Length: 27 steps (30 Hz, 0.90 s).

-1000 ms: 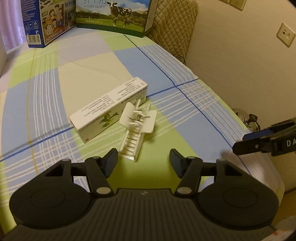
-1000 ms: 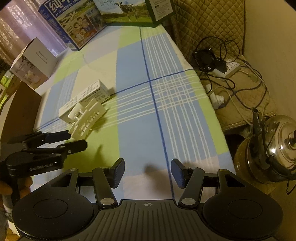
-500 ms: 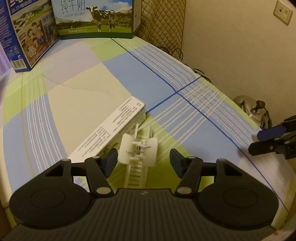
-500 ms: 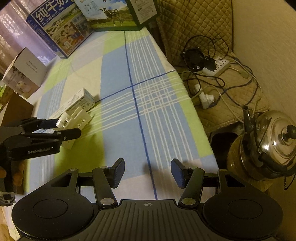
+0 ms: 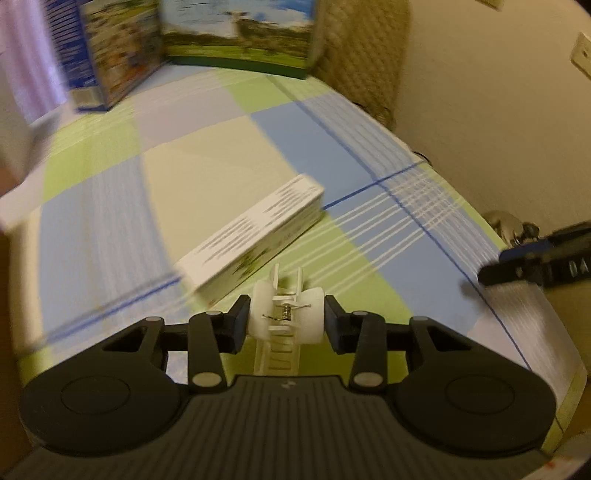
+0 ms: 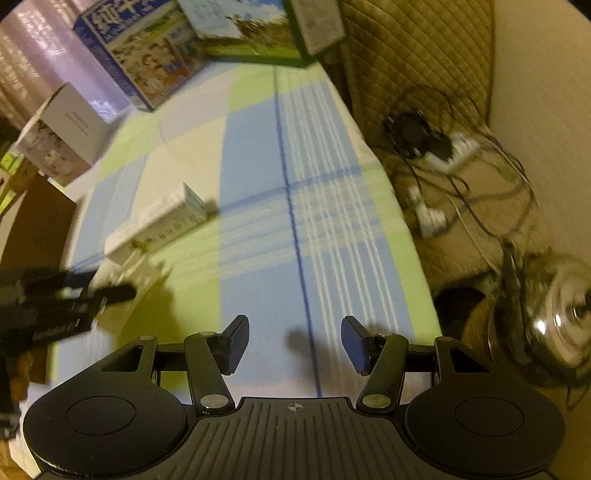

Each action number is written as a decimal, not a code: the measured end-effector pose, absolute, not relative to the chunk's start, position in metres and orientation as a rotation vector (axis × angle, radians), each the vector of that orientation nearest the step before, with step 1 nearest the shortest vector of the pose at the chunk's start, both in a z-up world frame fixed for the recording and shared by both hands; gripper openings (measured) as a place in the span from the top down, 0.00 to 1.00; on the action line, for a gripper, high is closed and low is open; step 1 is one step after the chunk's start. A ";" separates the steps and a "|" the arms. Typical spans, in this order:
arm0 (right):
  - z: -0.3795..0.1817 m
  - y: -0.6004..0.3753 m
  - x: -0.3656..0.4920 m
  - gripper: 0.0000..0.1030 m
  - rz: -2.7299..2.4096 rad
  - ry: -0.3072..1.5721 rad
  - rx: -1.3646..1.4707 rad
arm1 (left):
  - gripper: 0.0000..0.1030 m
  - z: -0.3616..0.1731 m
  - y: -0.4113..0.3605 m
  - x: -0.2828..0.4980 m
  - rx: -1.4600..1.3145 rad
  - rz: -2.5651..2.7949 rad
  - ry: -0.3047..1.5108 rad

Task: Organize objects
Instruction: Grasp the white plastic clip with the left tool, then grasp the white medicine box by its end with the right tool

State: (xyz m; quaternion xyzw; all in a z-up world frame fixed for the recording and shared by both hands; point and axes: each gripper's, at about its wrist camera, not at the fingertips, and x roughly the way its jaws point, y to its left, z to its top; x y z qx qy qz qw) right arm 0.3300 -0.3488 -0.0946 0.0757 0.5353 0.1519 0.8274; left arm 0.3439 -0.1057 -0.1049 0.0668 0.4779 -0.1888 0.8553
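Observation:
My left gripper [image 5: 283, 320] is shut on a white plastic spring clip [image 5: 291, 314], its pads pressing the clip's two sides. A long white carton [image 5: 251, 232] lies just beyond it on the checked cloth. In the right wrist view the same carton [image 6: 159, 221] lies at the left, with the left gripper [image 6: 110, 291] close in front of it. My right gripper [image 6: 294, 343] is open and empty above the blue stripe near the table's front edge.
Two milk cartons [image 5: 236, 33] stand at the table's far end, and a white box [image 6: 62, 136] at the left. A metal kettle [image 6: 554, 317] and a power strip with cables [image 6: 443, 155] lie on the floor to the right.
My left gripper moved forward over the clip and closed on it. The right gripper shifted slightly and stayed open.

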 end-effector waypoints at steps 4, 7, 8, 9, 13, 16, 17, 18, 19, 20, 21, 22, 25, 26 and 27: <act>-0.090 -0.333 0.354 0.49 0.403 1.067 0.150 | 0.65 -0.099 -0.071 0.329 0.067 -0.268 1.013; -0.087 -0.320 0.377 0.62 0.476 1.000 0.167 | 0.65 -0.095 -0.045 0.323 0.016 -0.160 1.017; -0.087 -0.316 0.386 0.66 0.497 0.985 0.182 | 0.65 -0.093 -0.038 0.321 0.003 -0.128 1.017; -0.087 -0.311 0.395 0.70 0.524 0.975 0.208 | 0.65 -0.092 -0.031 0.320 -0.011 -0.096 1.017; -0.095 -0.293 0.432 0.71 0.620 0.951 0.336 | 0.65 -0.090 -0.011 0.316 -0.075 0.004 1.019; -0.109 -0.276 0.456 0.71 0.663 0.984 0.365 | 0.65 -0.090 -0.002 0.311 -0.105 0.043 1.025; -0.117 -0.272 0.462 0.71 0.682 1.009 0.376 | 0.65 -0.091 -0.001 0.310 -0.109 0.052 1.027; -0.124 -0.268 0.467 0.71 0.687 1.040 0.392 | 0.65 -0.091 0.001 0.309 -0.113 0.060 1.029; -0.130 -0.266 0.469 0.71 0.687 1.080 0.414 | 0.65 -0.091 0.003 0.308 -0.119 0.067 1.031; -0.134 -0.264 0.469 0.71 0.690 1.110 0.433 | 0.65 -0.091 0.004 0.306 -0.125 0.072 1.031; -0.137 -0.262 0.467 0.71 0.700 1.135 0.441 | 0.65 -0.090 0.006 0.304 -0.131 0.076 1.032; -0.137 -0.260 0.464 0.70 0.710 1.155 0.447 | 0.65 -0.090 0.008 0.303 -0.137 0.081 1.032; -0.137 -0.255 0.444 0.70 0.752 1.231 0.463 | 0.65 -0.089 0.012 0.300 -0.158 0.088 1.040; -0.135 -0.253 0.437 0.70 0.774 1.246 0.456 | 0.65 -0.090 0.013 0.300 -0.161 0.090 1.043; -0.133 -0.248 0.430 0.70 0.799 1.252 0.431 | 0.65 -0.090 0.013 0.299 -0.161 0.092 1.048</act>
